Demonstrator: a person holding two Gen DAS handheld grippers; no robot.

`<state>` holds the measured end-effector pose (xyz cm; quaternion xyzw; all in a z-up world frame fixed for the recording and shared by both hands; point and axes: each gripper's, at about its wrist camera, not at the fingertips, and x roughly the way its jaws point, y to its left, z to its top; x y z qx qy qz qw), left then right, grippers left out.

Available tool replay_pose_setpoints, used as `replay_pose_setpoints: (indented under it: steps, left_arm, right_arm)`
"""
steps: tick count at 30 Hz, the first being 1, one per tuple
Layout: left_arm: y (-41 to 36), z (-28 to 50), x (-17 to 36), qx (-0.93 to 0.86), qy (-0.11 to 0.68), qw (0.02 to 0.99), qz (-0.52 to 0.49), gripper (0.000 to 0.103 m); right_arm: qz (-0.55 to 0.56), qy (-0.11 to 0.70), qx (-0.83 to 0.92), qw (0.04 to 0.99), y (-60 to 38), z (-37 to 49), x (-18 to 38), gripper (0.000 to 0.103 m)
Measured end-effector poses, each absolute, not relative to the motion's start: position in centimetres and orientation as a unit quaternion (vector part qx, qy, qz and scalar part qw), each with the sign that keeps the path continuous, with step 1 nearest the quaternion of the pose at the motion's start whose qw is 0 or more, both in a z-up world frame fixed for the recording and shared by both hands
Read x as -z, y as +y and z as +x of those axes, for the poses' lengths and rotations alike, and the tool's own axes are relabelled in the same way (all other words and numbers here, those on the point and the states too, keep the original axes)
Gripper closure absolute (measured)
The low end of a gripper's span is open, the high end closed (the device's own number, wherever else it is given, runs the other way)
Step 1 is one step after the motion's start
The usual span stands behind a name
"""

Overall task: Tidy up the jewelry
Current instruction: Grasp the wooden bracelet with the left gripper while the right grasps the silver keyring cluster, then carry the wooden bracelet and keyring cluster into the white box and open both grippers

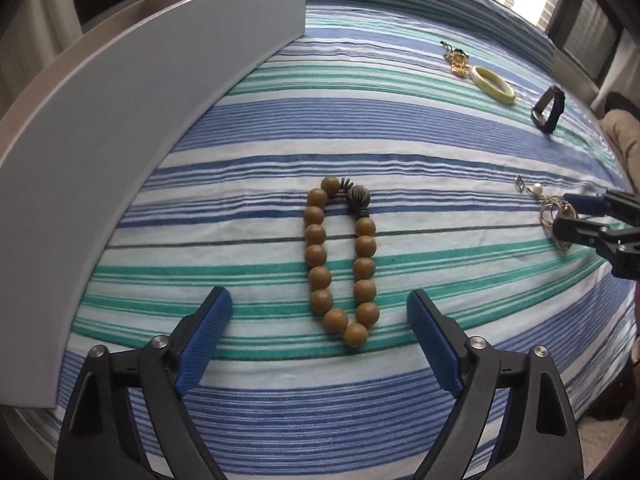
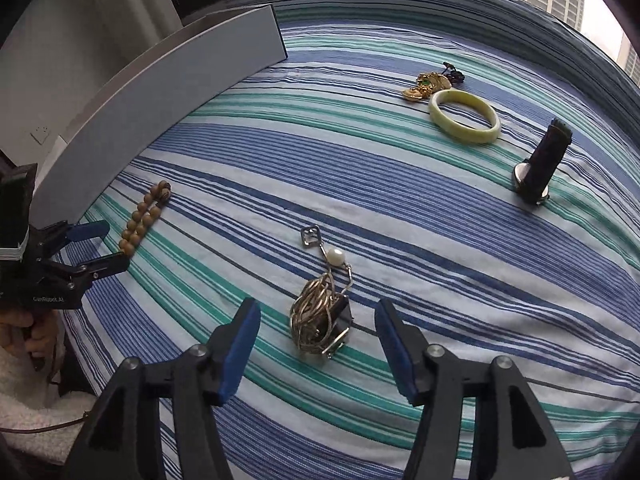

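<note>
On a bed covered in a blue, white and green striped sheet [image 1: 400, 128], the left gripper [image 1: 320, 316] hangs with its blue-padded jaws spread wide on either side of the near end of a wooden bead bracelet [image 1: 340, 260], the pads clear of the beads; the bracelet lies flat in a long loop beside the wall of a pale grey box [image 1: 140, 92]. The right gripper [image 2: 318, 332] likewise stands open and empty, its pads flanking but not touching a tangled gold chain necklace [image 2: 316, 320] (a pearl [image 2: 335, 257] and a silver square clasp [image 2: 310, 236] trail from the heap). Farther across the sheet lie a pale green jade bangle [image 2: 464, 122], touching a gold ornament [image 2: 426, 84] with a dark cord, and, well apart to the right, a wristwatch [image 2: 540, 168] standing on its edge. A hand [image 2: 28, 332] in a white fleecy sleeve [image 2: 24, 384] grips the left tool's handle.
</note>
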<state>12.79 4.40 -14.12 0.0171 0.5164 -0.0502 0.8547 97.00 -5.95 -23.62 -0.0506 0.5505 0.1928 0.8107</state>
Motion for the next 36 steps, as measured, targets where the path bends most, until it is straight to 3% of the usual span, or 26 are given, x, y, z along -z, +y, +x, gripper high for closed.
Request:
replay_pose_setpoints:
  steps: [1,3,4,7,8,17,19,20,21,29,36]
  left_arm:
    - [4.1,12.7,13.9,0.05,0.511,0.858,0.027,0.036]
    - [4.2,12.6,13.5,0.069,0.508,0.858,0.016,0.082]
    - [4.4,12.6,13.4,0.074,0.51,0.857,0.006,0.082]
    - [5.6,12.4,13.1,0.088,0.51,0.855,-0.042,0.085]
    - [6.0,12.2,12.6,0.092,0.502,0.858,-0.053,0.103]
    - [9.0,11.3,9.4,0.098,0.481,0.866,-0.095,0.1]
    - [8.7,12.2,10.1,0.088,0.497,0.859,-0.084,0.08]
    - [8.4,12.7,10.3,0.092,0.497,0.859,-0.077,0.057]
    - [8.0,13.2,10.4,0.096,0.492,0.863,-0.068,0.044]
    - [4.3,18.3,13.2,0.095,0.515,0.852,0.026,0.041]
    - [4.3,16.3,14.0,0.116,0.514,0.848,0.054,0.036]
  right_arm:
    - [-0.056,0.551,-0.187,0.811,-5.8,97.1,23.9,0.043]
    - [-0.052,0.557,-0.181,0.809,-5.8,97.2,24.0,0.073]
    - [-0.046,0.56,-0.183,0.806,-5.9,97.1,24.0,0.084]
    - [-0.041,0.558,-0.182,0.809,-6.2,96.3,23.3,0.087]
    - [-0.035,0.555,-0.183,0.811,-6.4,96.1,22.9,0.087]
    - [-0.016,0.503,-0.206,0.84,-6.0,95.1,17.3,0.087]
    - [-0.014,0.496,-0.211,0.842,-5.6,95.2,16.7,0.087]
    - [-0.012,0.493,-0.213,0.843,-5.4,95.1,16.6,0.087]
    - [-0.008,0.491,-0.215,0.844,-5.3,95.1,16.5,0.087]
    - [0.027,0.487,-0.23,0.842,-4.7,94.0,16.8,0.087]
    - [0.045,0.488,-0.228,0.841,-5.6,93.6,17.3,0.087]
